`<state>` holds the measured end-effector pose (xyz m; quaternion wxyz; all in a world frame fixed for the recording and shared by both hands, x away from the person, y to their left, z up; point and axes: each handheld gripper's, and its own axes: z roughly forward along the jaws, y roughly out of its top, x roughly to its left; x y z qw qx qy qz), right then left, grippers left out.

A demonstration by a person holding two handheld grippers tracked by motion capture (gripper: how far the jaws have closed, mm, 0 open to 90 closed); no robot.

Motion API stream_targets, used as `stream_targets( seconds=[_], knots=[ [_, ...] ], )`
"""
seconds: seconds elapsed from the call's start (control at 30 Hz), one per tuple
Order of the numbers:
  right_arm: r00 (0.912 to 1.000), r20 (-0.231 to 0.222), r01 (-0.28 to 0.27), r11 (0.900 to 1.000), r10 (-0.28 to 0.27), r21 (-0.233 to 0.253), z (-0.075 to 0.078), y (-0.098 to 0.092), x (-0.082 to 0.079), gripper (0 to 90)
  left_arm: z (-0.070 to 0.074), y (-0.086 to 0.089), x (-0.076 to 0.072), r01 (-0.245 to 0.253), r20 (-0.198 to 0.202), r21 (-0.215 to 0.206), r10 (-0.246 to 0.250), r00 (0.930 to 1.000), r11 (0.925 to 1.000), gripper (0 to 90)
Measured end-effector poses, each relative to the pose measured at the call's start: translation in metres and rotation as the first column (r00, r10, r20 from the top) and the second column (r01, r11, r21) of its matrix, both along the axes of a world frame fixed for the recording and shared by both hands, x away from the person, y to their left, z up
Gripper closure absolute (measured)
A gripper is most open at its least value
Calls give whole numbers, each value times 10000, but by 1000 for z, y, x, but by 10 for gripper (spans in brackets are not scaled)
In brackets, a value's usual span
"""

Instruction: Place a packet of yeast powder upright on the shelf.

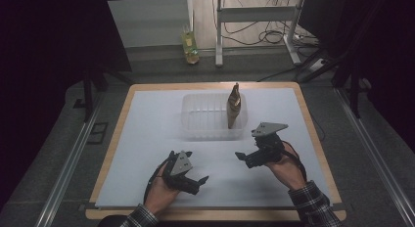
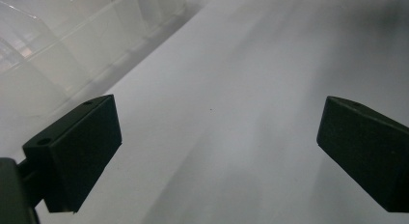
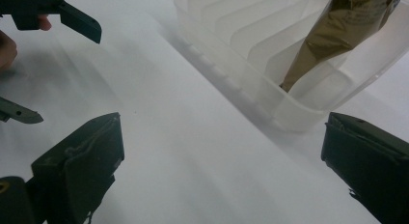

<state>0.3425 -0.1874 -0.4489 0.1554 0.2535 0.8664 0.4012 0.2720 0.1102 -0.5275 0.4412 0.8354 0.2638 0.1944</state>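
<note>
The left gripper (image 1: 192,180) and the right gripper (image 1: 247,158) rest low over the desk (image 1: 147,139), each with its jaws spread wide apart and holding nothing. The brown pouch (image 1: 234,107) stands upright in the right end of the clear slotted bin (image 1: 195,120), ahead of the right jaws and slightly to their right in the right gripper view, well beyond both pairs.

Risk assessment: the pouch is tall, thin and leans on a divider rib (image 3: 255,38). A grip taken at its top edge may fold the film and slip. Contact between a jaw and the bin wall would likely slide the light bin across the smooth desk sheet.
</note>
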Motion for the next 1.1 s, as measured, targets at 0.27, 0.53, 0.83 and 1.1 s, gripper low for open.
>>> stream_targets(
  seconds=[0.27,0.53,0.83,1.1],
  knots=[
    [9999,-112,84,9999,-82,124,-9,-7,-3,13,0,0,0,43,-25,-12,-43,10000,10000,18],
    [9999,-172,11,10000,-11,-9,-19,-8,-6,13,1,1,0,19,-36,-72,-19,10000,10000,19],
    [9999,-112,-127,9998,129,149,-21,-13,-11,9,2,4,0,-34,-112,-83,33,9999,10000,22],
    [9998,-13,-208,9996,208,180,-17,-15,-18,9,3,5,0,-84,-131,-81,83,9999,9999,25]
  ],
)
